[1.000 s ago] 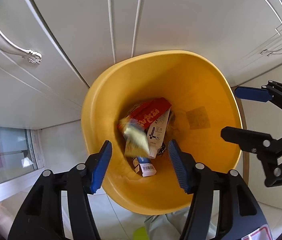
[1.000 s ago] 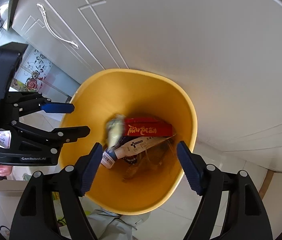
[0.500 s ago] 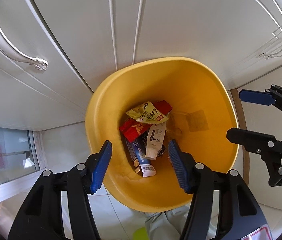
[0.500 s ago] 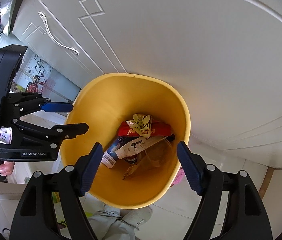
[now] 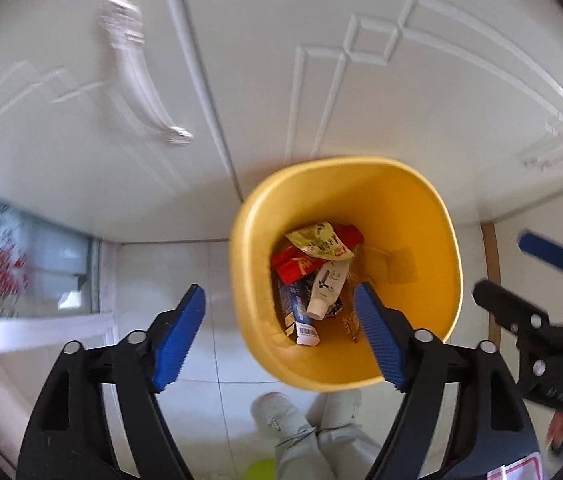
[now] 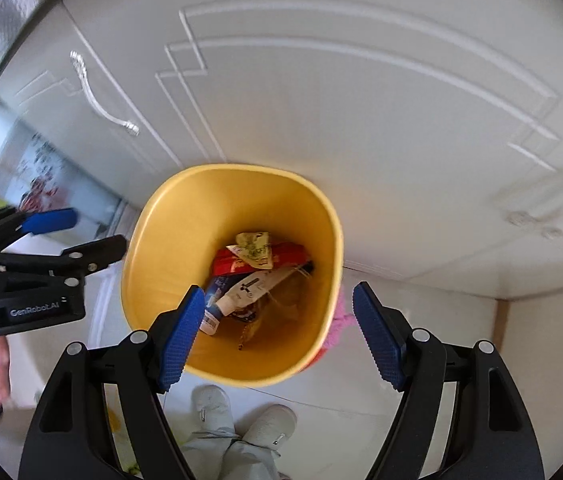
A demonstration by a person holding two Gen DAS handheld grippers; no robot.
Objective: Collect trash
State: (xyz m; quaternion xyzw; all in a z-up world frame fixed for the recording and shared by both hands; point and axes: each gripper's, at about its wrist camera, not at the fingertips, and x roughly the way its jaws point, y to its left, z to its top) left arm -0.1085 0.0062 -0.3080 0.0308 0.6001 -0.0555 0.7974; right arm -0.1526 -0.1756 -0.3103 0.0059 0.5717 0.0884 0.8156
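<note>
Trash half-hidden in bin

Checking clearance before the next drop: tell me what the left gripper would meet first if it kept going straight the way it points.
Probably the yellow bin's near wall or rim; depth is unclear. The left gripper, jaws opening and empty, points down there.

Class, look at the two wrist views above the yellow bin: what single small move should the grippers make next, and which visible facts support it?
Probably lift both grippers clear of the bin and turn to look for more trash. The yellow wrapper already lies inside on the other rubbish. The left gripper has nothing between its opening jaws, and the right gripper is open and empty too.
</note>
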